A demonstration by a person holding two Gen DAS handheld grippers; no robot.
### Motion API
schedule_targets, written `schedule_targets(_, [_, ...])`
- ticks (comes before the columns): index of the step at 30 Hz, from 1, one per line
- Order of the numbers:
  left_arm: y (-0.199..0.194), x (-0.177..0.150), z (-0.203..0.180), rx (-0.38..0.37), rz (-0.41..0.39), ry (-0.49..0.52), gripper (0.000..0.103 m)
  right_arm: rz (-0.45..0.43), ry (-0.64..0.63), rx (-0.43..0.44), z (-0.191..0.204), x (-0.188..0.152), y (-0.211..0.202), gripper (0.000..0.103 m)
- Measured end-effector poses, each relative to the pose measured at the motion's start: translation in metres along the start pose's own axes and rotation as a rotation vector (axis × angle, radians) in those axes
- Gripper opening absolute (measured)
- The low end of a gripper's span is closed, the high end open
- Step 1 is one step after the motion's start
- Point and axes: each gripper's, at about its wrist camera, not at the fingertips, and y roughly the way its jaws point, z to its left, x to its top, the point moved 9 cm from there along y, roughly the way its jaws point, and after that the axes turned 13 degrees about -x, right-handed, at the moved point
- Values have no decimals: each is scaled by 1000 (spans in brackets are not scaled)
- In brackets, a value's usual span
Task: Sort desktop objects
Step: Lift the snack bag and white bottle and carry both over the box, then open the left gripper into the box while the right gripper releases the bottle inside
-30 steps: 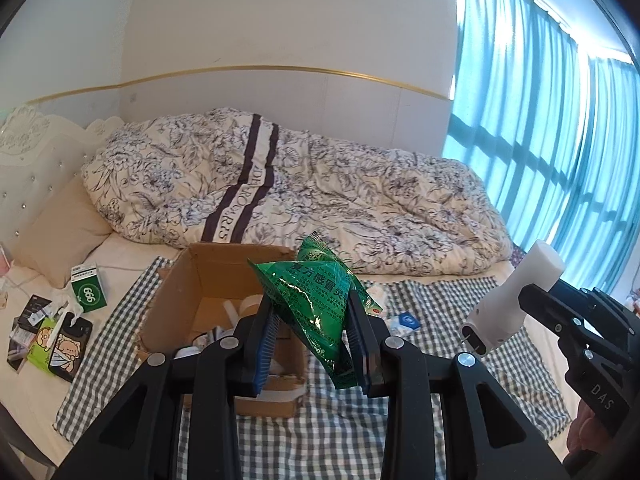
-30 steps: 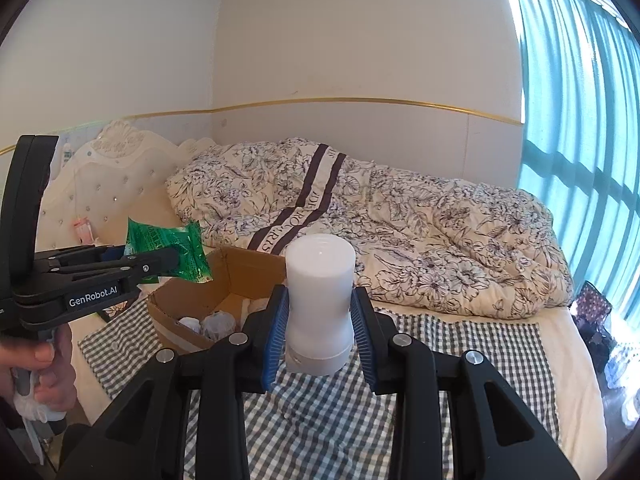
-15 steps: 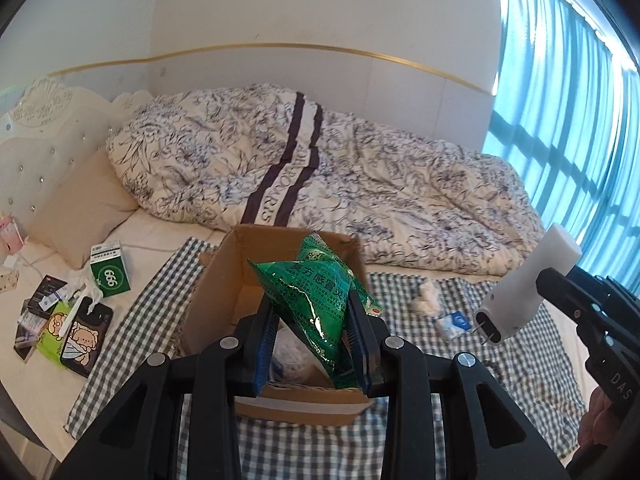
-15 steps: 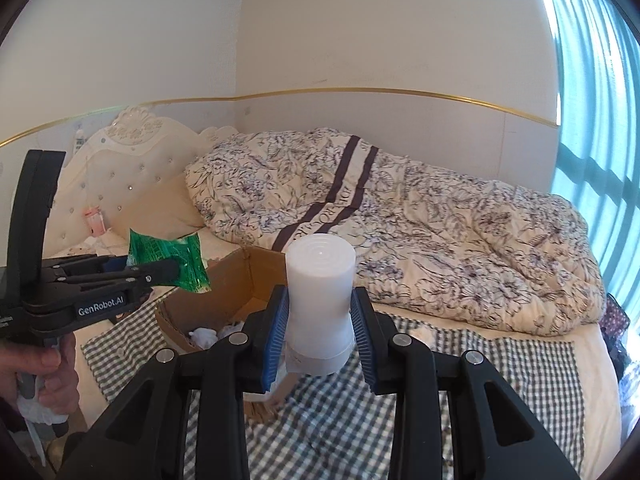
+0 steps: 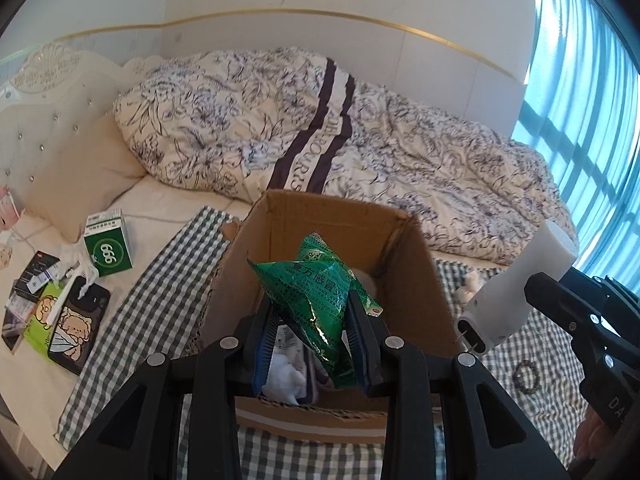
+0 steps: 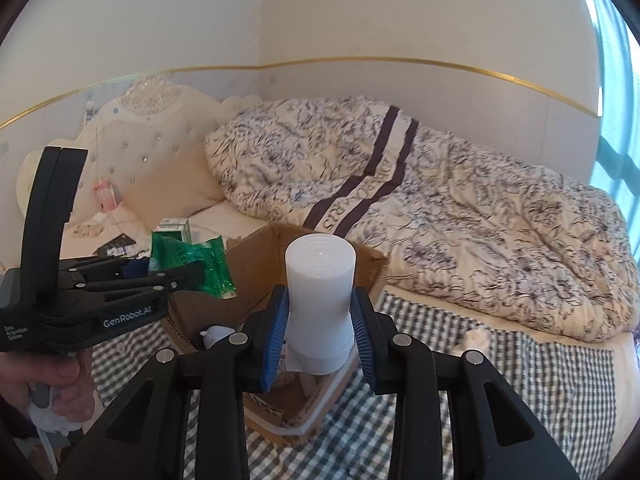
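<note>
My left gripper (image 5: pixel 310 344) is shut on a green foil packet (image 5: pixel 316 300) and holds it above the open cardboard box (image 5: pixel 424 276). The box stands on a checked cloth (image 5: pixel 160 280) on the bed and holds white items. My right gripper (image 6: pixel 320 334) is shut on a white plastic bottle (image 6: pixel 320 304), upright, above the box's near right side (image 6: pixel 336 376). The left gripper with the packet (image 6: pixel 192 264) shows at the left of the right wrist view. The bottle (image 5: pixel 516 292) shows at the right of the left wrist view.
A green and white carton (image 5: pixel 108 246), a phone case (image 5: pixel 76 328) and small packs lie left of the cloth. A crumpled tissue (image 6: pixel 476 338) and a dark hair ring (image 5: pixel 528 376) lie on the cloth at the right. A flowered duvet (image 5: pixel 360 152) lies behind the box.
Both grippers have moved forward and over the box with their loads. The box now sits directly under the packet, and the bottle is nearer to it.
</note>
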Motion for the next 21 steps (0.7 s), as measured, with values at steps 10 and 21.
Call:
schedule_targets(10, [45,-11,19,-4,60,-4,33,70,-50,29,28,-18,58,31])
schedule_targets(21, [61,-18,29,9,71,-9,56,89,-64,-9,29,-35,86,33])
